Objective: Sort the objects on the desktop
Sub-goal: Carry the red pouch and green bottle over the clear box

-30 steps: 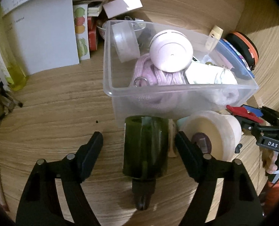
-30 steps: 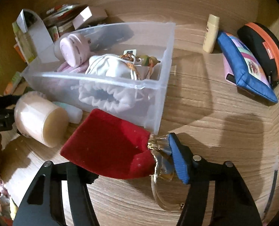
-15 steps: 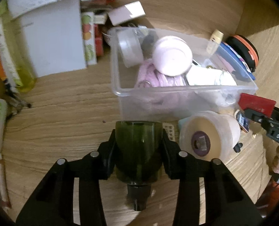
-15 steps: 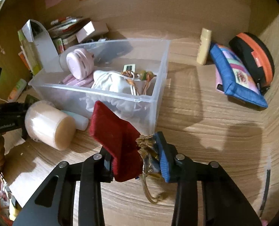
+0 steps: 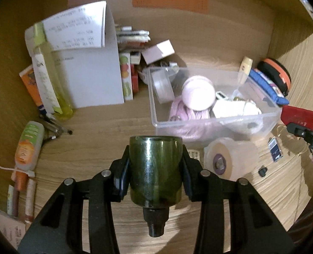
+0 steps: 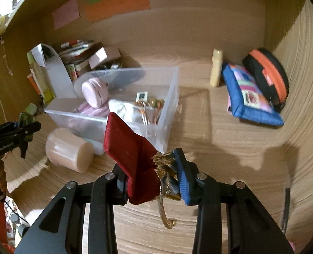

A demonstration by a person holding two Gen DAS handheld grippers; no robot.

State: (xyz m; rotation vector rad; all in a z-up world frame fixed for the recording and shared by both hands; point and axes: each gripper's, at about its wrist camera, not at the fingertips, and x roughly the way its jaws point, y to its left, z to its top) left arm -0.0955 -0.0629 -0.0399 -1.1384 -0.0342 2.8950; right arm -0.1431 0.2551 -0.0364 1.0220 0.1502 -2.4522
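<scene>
Counted: one clear bin (image 5: 215,124), one green bottle (image 5: 155,169), one red pouch (image 6: 128,148), one tape roll (image 5: 230,160), two zip cases (image 6: 249,97), two claws (image 5: 155,169) (image 6: 154,175).

Glossy dark-green glass bottle (image 5: 155,169), velvety red cloth pouch (image 6: 131,158) — clear plastic bin (image 5: 217,124), matt wood-grain desk (image 5: 97,139).

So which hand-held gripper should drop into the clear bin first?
Probably right: its hand-held gripper holds the red pouch almost at the clear bin corner. The left, gripping the green bottle, sits slightly farther back.
</scene>
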